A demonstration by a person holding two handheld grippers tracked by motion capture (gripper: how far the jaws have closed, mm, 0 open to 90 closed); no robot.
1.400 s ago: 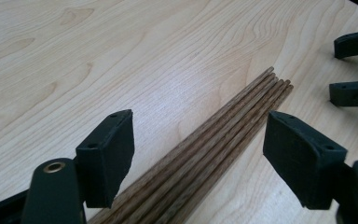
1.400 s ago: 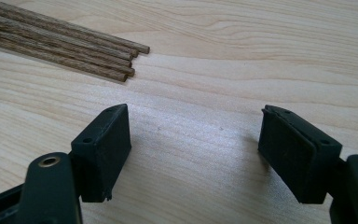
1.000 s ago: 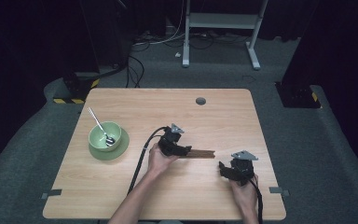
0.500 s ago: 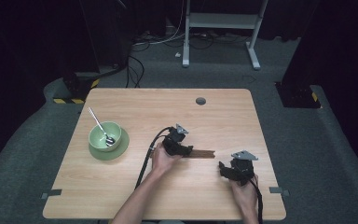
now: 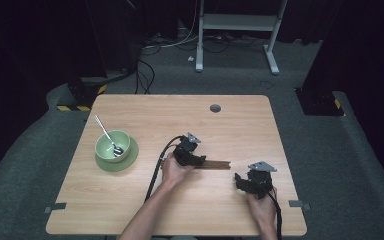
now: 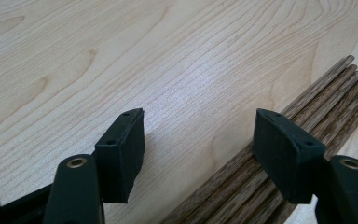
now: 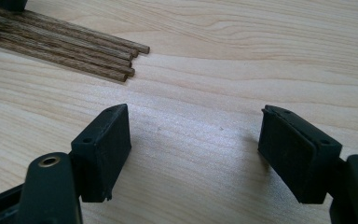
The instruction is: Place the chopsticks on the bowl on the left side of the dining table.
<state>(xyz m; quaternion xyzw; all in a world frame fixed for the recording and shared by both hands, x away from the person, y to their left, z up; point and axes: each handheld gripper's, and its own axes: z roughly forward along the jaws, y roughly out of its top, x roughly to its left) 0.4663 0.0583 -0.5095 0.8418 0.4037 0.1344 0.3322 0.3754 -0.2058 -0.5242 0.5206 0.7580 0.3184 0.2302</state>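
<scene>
high view — one bowl, one spoon, five chopsticks.

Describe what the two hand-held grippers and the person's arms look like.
Both are black. The left hand-held gripper and right hand-held gripper each carry a grey three-cornered plate on top and trail a black cable. Each has two black block-shaped jaw pads and brass-coloured rivets. The forearms are bare, with no sleeves.
</scene>
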